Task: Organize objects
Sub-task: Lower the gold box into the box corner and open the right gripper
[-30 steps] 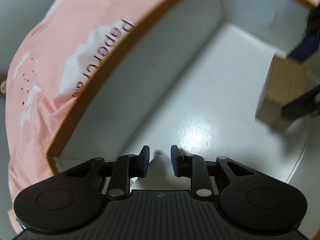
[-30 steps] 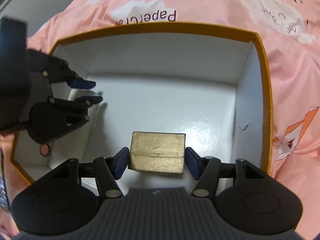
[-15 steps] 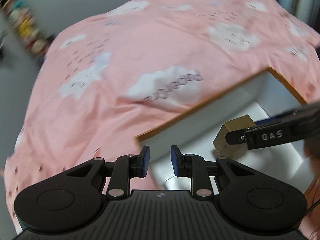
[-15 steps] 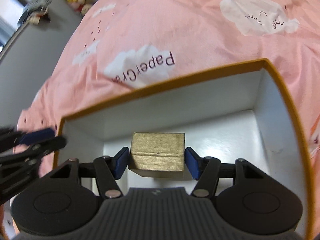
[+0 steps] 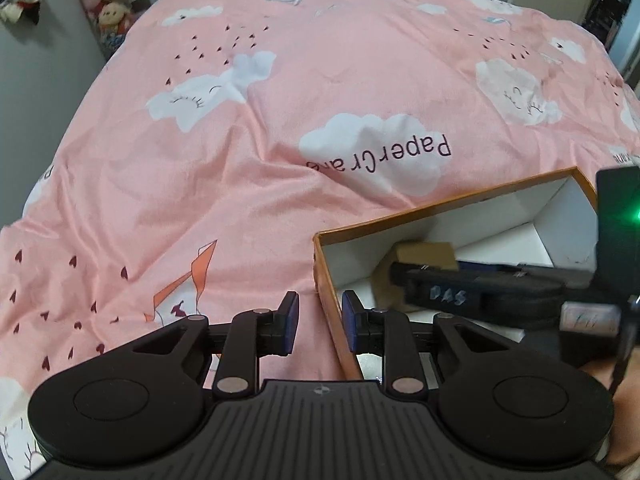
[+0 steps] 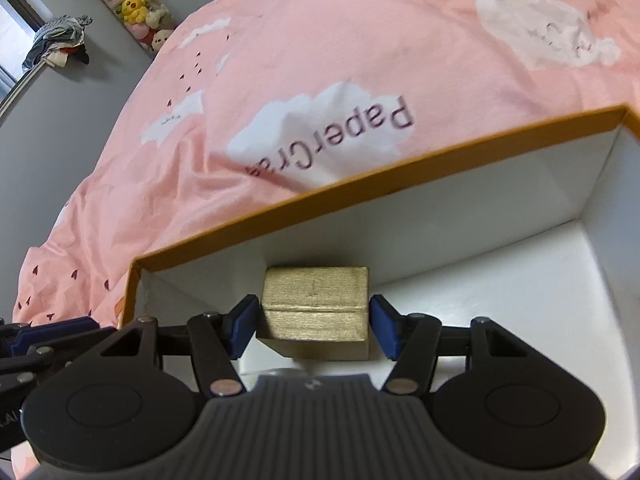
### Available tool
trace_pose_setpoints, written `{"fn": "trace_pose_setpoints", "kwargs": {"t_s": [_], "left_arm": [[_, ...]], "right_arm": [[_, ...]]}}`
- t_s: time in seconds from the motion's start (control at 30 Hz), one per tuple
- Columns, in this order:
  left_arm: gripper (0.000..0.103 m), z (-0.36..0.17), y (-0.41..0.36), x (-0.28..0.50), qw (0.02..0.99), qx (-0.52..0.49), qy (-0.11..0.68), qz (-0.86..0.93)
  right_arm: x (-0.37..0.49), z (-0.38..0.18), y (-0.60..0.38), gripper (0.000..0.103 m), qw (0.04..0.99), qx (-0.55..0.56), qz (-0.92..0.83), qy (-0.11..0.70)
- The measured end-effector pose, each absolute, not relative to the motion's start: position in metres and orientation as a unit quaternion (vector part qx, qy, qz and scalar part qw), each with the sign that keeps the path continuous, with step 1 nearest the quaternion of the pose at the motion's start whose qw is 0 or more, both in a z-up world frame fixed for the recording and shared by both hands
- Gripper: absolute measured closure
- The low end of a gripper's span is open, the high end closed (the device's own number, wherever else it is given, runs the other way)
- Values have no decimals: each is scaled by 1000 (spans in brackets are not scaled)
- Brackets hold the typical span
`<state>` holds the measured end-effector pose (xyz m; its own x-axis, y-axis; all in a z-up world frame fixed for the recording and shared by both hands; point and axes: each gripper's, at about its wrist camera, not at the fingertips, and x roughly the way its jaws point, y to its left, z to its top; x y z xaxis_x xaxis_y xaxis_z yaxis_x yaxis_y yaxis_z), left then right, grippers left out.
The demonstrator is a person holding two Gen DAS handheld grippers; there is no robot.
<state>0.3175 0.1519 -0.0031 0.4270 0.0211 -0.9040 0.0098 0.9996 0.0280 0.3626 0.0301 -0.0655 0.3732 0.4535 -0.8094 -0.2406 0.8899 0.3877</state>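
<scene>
An orange-rimmed box (image 6: 360, 176) with a white inside lies on a pink bedspread. My right gripper (image 6: 314, 320) is shut on a gold block (image 6: 316, 300), holding it low inside the box near the far left corner. In the left wrist view the gold block (image 5: 424, 256) shows behind the right gripper's black fingers (image 5: 460, 292). My left gripper (image 5: 320, 316) hovers above the box's (image 5: 440, 208) left wall. Its jaws are opening and hold nothing; the wall's edge shows in the gap below them. The left gripper's fingers (image 6: 52, 332) show at the lower left in the right wrist view.
The pink bedspread (image 5: 280, 100) with cloud prints spreads out to the left of the box and beyond it. A shelf of plush toys (image 5: 104, 4) stands against the grey wall at the far left. A hand (image 5: 624, 392) shows at the right edge.
My left gripper has risen out of the box and rolled, and now hangs over its left wall. The right gripper has carried the gold block toward the box's far left corner.
</scene>
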Motion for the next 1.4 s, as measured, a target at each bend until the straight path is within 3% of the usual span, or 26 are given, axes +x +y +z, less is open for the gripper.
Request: {"fn": "trace_pose_setpoints", "kwargs": {"t_s": [0.17,0.53,0.63,0.8,0.9,1.2,1.4], "left_arm": [[70,-2,149,314,845,22,534,6],[76,-15,161,314,828,-41,559,-17],[77,-19,161,311,826,-45,562,-21],[91,-21,158,310,822,-50,567,-32],[92,-21,154,309,823,-41,566,-31],[92,-20,157,305,826,-54,560,-32],[91,-18,158,284,831,-84,549,-31]], "right_arm": [[358,-65,43,41,813,106,242,519],[358,-62,39,40,795,96,288,526],[359,-58,32,45,789,109,299,525],[362,-57,29,69,778,125,303,537],[363,-60,30,80,771,132,306,543],[359,-54,28,83,775,122,310,537],[344,-50,15,86,766,52,300,566]]}}
